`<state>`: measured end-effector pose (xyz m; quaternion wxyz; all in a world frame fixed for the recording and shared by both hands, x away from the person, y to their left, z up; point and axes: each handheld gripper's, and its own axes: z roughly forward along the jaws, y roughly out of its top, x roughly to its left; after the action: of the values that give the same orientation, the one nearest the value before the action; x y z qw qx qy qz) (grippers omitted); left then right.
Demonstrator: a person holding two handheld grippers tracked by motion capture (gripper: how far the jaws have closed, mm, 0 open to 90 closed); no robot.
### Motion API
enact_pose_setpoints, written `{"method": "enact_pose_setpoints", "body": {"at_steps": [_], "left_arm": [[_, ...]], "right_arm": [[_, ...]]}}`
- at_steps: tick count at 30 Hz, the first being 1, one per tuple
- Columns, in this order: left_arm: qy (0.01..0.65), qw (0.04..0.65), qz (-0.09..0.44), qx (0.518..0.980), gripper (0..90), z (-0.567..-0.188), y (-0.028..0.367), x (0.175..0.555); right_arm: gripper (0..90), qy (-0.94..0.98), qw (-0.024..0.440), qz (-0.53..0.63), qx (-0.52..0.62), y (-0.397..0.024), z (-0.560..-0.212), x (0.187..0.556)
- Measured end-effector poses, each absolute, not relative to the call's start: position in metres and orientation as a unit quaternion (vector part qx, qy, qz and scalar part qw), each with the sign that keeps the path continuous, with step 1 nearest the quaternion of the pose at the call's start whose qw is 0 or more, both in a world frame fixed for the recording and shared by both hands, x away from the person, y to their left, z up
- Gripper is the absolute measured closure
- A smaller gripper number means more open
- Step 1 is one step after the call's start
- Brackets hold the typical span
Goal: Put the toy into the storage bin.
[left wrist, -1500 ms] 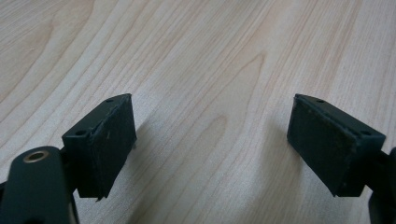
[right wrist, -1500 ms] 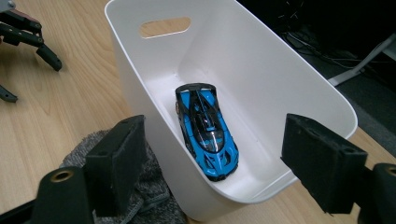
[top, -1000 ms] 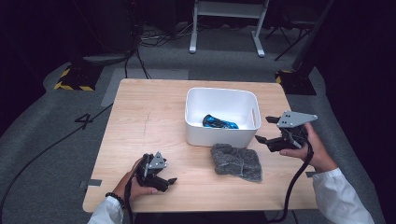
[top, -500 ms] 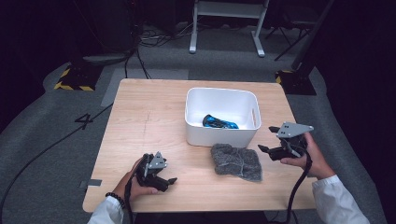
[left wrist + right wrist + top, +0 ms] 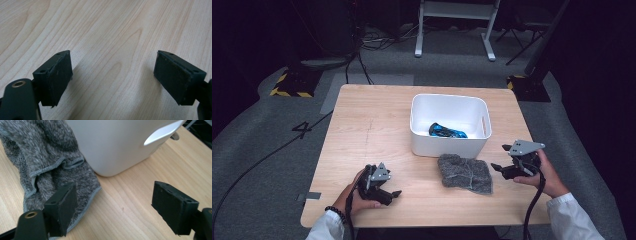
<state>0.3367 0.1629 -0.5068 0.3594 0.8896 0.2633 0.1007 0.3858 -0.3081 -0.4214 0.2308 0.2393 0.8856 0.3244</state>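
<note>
We're looking at the right gripper (image 5: 502, 168) low over the table (image 5: 372, 130), jaws spread wide with nothing between them, nose pointed at the grey cloth (image 5: 464, 172). That cloth lies just ahead and to the left of these jaws, its far edge up against the near wall of the white bin (image 5: 449, 145), with a blue item (image 5: 447, 131) resting inside the bin beyond.

From the right gripper view, the cloth (image 5: 47, 167) is a soft, fuzzy knit, rumpled into folds, with a stitched hem curling along its edge. One jaw sits over the cloth's near corner, the other over bare wood to the side; whether that jaw touches the fabric we can't tell.

How will it handle? We'd judge it light and limp: no stiffness at all, so it will drape and sag from whatever point we pinch. Not fragile, not slippery; the nap should give the pads good bite. The raised fold or the hemmed edge nearest the jaw looks the best hold, since a flat single layer may just slide along the wood. Pinch too little and we lift a corner only, dragging the rest.

Meanwhile the left gripper (image 5: 387, 192) rests on the table well off to the side, jaws apart and empty, plain wood between its pads (image 5: 58, 77).
</note>
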Motion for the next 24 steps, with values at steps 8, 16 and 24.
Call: {"method": "enact_pose_setpoints", "body": {"at_steps": [8, 16, 24], "left_arm": [[0.264, 0.36, 0.1, 0.889, 15.6, -0.507, 0.163, 0.337], [0.265, 0.36, 0.1, 0.889, 15.6, -0.507, 0.163, 0.337], [0.265, 0.36, 0.1, 0.889, 15.6, -0.507, 0.163, 0.337]], "right_arm": [[21.0, 0.888, 0.221, 0.318, 0.248, -0.316, -0.436, 0.383], [21.1, 0.892, 0.211, 0.307, 0.256, -0.324, -0.453, 0.375], [21.1, 0.888, 0.198, 0.313, 0.272, -0.339, -0.469, 0.368]]}}
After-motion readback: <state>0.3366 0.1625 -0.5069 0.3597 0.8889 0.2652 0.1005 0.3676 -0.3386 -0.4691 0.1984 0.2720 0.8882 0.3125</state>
